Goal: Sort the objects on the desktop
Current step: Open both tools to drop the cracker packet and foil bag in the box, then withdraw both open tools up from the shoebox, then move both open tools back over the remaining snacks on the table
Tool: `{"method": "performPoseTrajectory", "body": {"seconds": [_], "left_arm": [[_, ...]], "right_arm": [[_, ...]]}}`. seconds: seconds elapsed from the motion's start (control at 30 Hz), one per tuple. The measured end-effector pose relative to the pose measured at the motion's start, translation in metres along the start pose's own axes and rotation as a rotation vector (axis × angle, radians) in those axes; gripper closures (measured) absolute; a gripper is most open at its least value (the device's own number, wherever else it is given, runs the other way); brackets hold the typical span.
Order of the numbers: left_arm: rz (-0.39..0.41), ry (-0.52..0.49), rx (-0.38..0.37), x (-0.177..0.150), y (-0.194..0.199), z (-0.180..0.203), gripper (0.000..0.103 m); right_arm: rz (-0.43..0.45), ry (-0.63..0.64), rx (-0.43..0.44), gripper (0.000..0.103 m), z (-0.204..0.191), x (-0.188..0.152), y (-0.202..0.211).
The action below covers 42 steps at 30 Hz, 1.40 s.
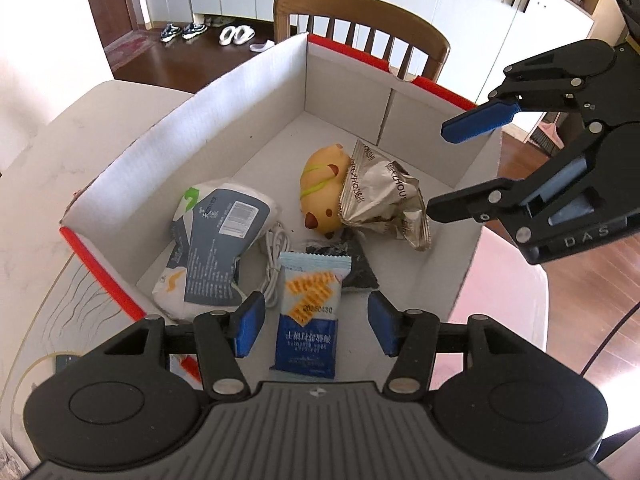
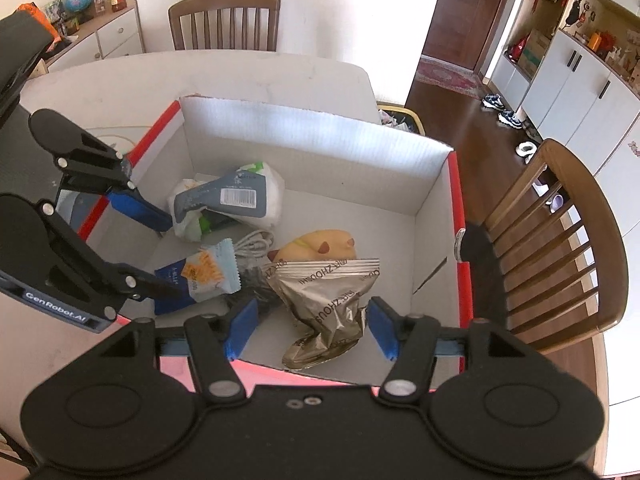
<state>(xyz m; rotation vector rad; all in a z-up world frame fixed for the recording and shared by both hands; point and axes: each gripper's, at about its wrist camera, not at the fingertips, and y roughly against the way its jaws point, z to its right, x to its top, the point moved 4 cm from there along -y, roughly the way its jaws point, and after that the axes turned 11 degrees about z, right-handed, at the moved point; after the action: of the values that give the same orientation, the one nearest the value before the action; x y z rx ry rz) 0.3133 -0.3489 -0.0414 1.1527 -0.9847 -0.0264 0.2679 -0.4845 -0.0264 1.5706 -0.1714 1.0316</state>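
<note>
Hovering over carton [image 1: 192,128]: left gripper [image 1: 316,326] and right gripper [image 2: 312,326] spread, empty; packets dropped in; next, fetch remaining desktop items.

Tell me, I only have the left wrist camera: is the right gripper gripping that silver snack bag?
Observer: No. Seen from the right wrist, the right gripper is open. The silver snack bag lies on the floor of the box in line with its pads, not pinched.
Operator: What's past the box's long white wall?
Observer: The tabletop runs on, and a second wooden chair stands at its far edge.
</note>
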Motion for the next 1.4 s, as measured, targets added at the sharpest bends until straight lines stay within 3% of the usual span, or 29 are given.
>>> {"method": "performPoseTrajectory", "body": {"seconds": [0.97, 1.4], "left_arm": [[0.165, 0.057, -0.030, -0.022, 0.085, -0.009, 0.048], [0.215, 0.088, 0.000, -0.059, 0.135, -0.031, 0.036]], "right_arm": [[0.041, -0.034, -0.024, 0.040, -0.045, 0.015, 0.035], [0.059, -0.021, -0.001, 0.035, -0.097, 0.033, 0.037]]}}
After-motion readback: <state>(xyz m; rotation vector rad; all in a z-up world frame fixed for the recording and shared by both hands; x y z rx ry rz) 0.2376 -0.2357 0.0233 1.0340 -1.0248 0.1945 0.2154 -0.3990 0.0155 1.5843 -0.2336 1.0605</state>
